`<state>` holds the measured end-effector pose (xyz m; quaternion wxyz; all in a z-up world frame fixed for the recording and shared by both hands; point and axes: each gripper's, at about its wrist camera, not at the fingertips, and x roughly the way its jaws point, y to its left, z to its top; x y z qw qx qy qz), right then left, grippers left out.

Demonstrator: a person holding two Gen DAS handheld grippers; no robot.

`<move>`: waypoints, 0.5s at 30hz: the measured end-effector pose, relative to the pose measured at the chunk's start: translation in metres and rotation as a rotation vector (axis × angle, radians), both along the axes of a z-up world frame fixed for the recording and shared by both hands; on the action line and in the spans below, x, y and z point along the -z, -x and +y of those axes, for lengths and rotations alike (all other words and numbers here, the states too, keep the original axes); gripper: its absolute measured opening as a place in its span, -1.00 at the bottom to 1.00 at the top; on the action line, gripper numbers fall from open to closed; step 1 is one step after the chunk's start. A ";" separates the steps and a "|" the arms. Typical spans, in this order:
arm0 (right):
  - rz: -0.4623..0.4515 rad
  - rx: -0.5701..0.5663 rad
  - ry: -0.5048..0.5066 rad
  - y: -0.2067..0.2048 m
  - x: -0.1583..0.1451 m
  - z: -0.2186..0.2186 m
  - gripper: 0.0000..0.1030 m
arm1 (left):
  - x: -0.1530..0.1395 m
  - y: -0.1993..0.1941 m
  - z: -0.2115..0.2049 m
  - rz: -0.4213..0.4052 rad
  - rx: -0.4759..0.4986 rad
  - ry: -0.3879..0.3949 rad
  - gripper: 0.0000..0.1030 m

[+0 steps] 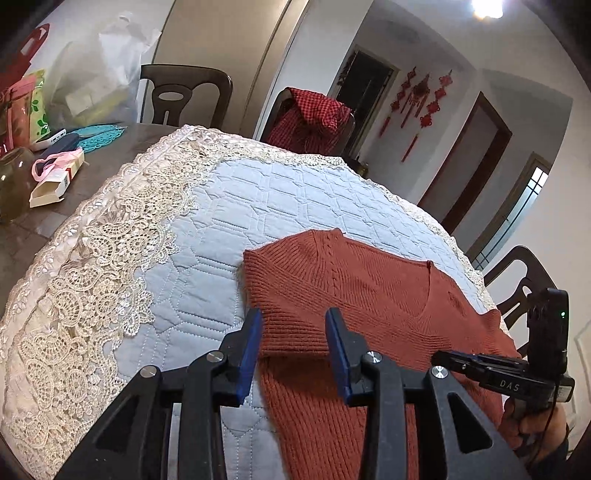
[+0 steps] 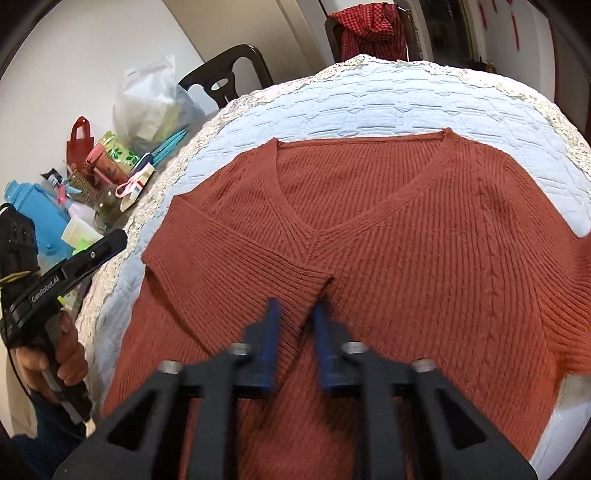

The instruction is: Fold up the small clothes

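Looking along your left tongs (image 1: 294,332), you have them moderately wide, one blue pad on each side of the folded sleeve cuff (image 1: 295,332) of the rust-red sweater (image 1: 369,295), and neither pad visibly presses the knit. The sweater lies flat on the pale quilted cover (image 1: 258,192) over the counter (image 1: 103,166), its V-neck pointing toward you and its collar at twelve o'clock. One sleeve is folded across the chest, with its cuff end just ahead of your right tongs (image 2: 297,314). Those tongs are narrow, with only a slim gap between the pads and knit under them; that view is blurred, so I cannot tell whether they pinch the cloth. From your right wrist view, your left hand (image 2: 66,354) grips its handle at eight o'clock, beside the sweater's edge. Bags, bottles and boxes (image 2: 92,177) crowd the counter at ten o'clock, and a chair with a red checked garment (image 2: 369,29) stands at twelve o'clock
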<state>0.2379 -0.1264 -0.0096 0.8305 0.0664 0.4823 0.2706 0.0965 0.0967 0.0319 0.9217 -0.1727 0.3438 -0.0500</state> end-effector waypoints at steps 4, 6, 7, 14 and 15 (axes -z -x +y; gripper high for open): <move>-0.051 -0.006 -0.026 -0.005 -0.018 -0.007 -0.94 | -0.004 0.000 -0.001 -0.014 0.009 -0.004 -0.27; -0.081 0.009 -0.040 -0.009 -0.027 -0.012 -0.94 | -0.005 -0.001 -0.002 -0.020 0.013 -0.010 -0.27; -0.096 0.017 -0.046 -0.011 -0.033 -0.016 -0.94 | -0.006 -0.002 -0.002 -0.021 0.014 -0.012 -0.27; -0.083 0.037 -0.053 -0.043 -0.026 -0.028 -0.93 | 0.005 -0.014 -0.010 0.022 0.042 -0.026 -0.27; -0.068 0.039 -0.049 -0.046 -0.022 -0.028 -0.92 | 0.007 -0.016 -0.013 0.032 0.046 -0.034 -0.27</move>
